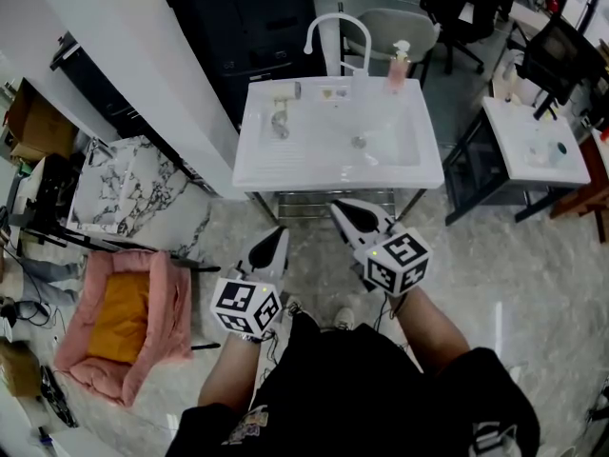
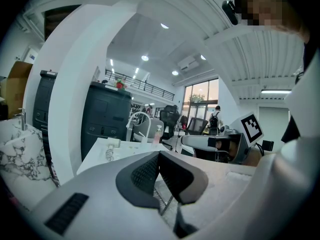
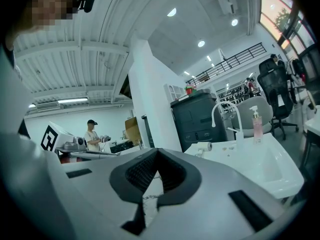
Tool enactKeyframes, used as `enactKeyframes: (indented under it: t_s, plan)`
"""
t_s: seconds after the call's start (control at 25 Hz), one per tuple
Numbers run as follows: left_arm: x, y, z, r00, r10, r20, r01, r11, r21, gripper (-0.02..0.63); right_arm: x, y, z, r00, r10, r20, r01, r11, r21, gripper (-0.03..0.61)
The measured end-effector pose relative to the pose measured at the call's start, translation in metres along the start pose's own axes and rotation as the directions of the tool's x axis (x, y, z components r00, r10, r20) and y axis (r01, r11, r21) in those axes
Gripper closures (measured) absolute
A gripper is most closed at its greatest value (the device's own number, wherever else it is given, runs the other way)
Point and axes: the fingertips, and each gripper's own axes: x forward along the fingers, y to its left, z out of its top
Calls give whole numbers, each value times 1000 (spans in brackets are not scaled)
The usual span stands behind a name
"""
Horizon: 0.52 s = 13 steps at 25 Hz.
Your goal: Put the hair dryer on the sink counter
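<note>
A white hair dryer lies on the left part of the white sink counter, its cord coiled beside it. It also shows on the counter in the left gripper view and in the right gripper view. Both grippers hang side by side in front of the counter, short of its front edge and pointing at it. My left gripper is shut and holds nothing. My right gripper is shut and empty too.
A curved faucet and a pink soap bottle stand at the back of the basin. A black cabinet is behind the sink. On the floor to the left are a marble slab and a pink pet bed. A small white table stands to the right.
</note>
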Motion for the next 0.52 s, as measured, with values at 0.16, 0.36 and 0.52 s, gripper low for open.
enactKeyframes:
  t_s: [0.16,0.36,0.52]
  plan:
    - [2,-2,-1,1000,1,1,-1,1000,3,611,-1,-2,-1,1000,2,4,-2,1000,5,581]
    - [5,-4,-1,1000,4,-1,-4,1000,2,611,-2,-6,-1,1000,3,6,-3,1000,15,581]
    - [8,-9,-2,1000,5,-2,-5,1000,-3,611,-5,-11,0,1000,1,7,-1,1000,23,581]
